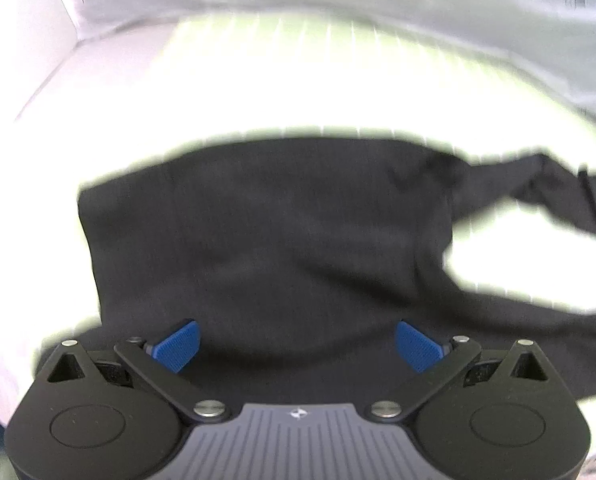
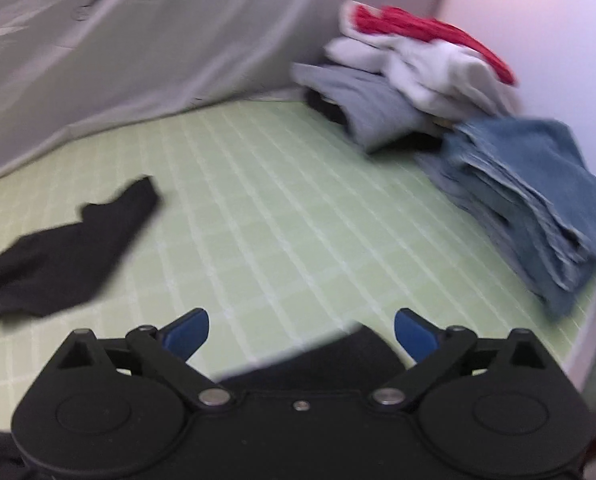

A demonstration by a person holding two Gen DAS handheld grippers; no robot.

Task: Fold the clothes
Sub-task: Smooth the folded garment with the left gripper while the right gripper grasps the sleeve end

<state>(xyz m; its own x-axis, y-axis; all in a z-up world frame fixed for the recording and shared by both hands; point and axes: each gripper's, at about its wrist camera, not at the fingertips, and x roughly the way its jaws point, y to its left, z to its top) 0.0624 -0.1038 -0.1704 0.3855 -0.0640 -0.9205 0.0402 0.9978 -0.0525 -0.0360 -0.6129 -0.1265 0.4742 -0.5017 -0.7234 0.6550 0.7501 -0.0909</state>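
Left wrist view is showing my left tool (image 1: 296, 345) spread and empty, hovering over the black garment (image 1: 266, 232), which is lying half-folded on the green mat (image 1: 298, 92). My right tool (image 2: 301, 334) is gaping too; beyond the garment, a folded pile (image 2: 478, 128) is waiting.

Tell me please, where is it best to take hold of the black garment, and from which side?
Probably the loose sleeve of the black garment, which sticks out flat on the green mat. Come from above at its free tip with the right gripper, jaws open.
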